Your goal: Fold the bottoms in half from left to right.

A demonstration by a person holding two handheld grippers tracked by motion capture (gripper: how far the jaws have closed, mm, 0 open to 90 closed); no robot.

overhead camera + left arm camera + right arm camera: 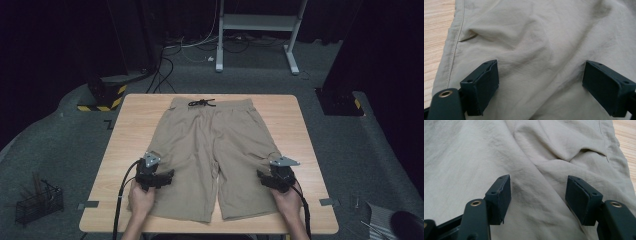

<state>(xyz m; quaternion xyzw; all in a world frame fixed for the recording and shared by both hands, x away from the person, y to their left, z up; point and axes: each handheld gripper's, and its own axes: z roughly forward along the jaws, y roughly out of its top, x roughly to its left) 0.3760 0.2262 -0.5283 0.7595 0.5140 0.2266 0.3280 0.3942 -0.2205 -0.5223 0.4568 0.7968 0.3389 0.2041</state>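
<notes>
A pair of khaki shorts lies flat on the wooden table, waistband and black drawstring at the far side, legs toward me. My left gripper rests over the outer part of the left leg, held by a hand. Its jaws stand wide apart above the cloth, nothing between them. My right gripper sits over the outer part of the right leg. It is open too, with wrinkled fabric beneath the jaws and a pocket fold beyond.
Bare table wood shows on both sides of the shorts. On the floor at the left stands a wire basket with tools. A white frame stand and cables lie beyond the table's far edge.
</notes>
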